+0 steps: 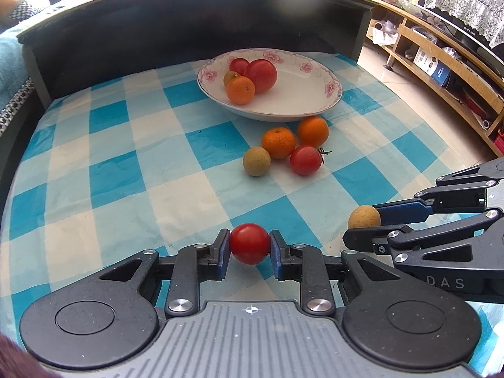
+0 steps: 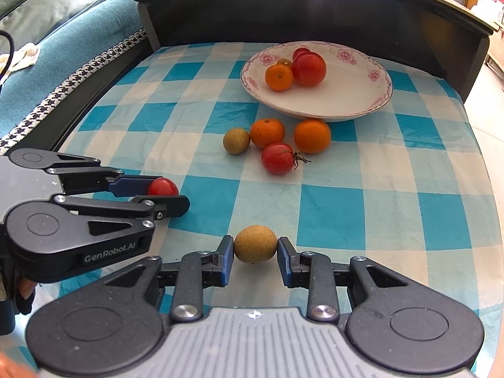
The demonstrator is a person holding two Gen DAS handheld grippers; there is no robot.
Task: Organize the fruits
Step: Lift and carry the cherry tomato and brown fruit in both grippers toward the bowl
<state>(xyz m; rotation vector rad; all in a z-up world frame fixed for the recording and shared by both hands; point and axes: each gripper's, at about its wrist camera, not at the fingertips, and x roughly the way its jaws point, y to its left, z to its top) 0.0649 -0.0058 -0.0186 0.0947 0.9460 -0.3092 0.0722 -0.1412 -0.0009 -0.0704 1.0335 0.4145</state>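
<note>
My left gripper (image 1: 249, 245) is shut on a small red tomato (image 1: 249, 243) just above the checked cloth; the same tomato (image 2: 163, 187) shows in the right wrist view. My right gripper (image 2: 255, 245) is shut on a tan round fruit (image 2: 255, 243), which the left wrist view shows at the right (image 1: 364, 217). A white floral bowl (image 1: 315, 94) at the back holds two red tomatoes, an orange (image 1: 240, 89) and a small fruit behind it. In front of the bowl lie two oranges (image 1: 278, 142), a stemmed tomato (image 1: 305, 159) and another tan fruit (image 1: 256, 161).
The blue and white checked cloth (image 1: 126, 163) covers the table. A dark raised panel (image 1: 189, 25) stands along the far and left sides. A blue sofa (image 2: 63, 47) lies beyond on the left, wooden shelves (image 1: 441, 72) on the right.
</note>
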